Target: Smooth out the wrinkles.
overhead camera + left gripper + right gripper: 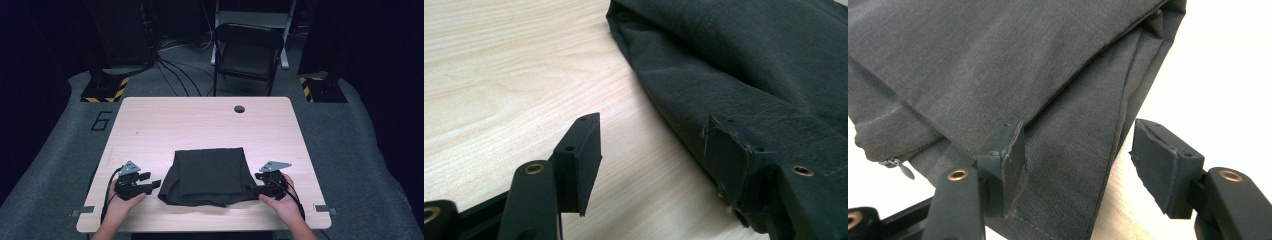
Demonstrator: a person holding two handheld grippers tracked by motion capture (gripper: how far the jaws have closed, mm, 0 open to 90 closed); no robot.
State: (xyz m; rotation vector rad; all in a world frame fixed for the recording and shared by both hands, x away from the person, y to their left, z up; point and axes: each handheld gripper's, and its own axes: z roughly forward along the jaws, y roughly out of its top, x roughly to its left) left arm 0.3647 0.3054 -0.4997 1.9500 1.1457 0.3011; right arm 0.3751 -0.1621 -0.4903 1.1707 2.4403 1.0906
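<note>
A folded dark grey fabric garment (209,176) lies flat on the light wooden desk (200,122), close to the middle of its near edge. In the right gripper view a small metal zipper pull (898,166) shows at its fold. The left gripper (154,184) sits at the garment's left edge, jaws spread wide, bare wood between them. The right gripper (251,189) is at the garment's right near corner, jaws apart, one over the cloth and one beside it, not pinching.
</note>
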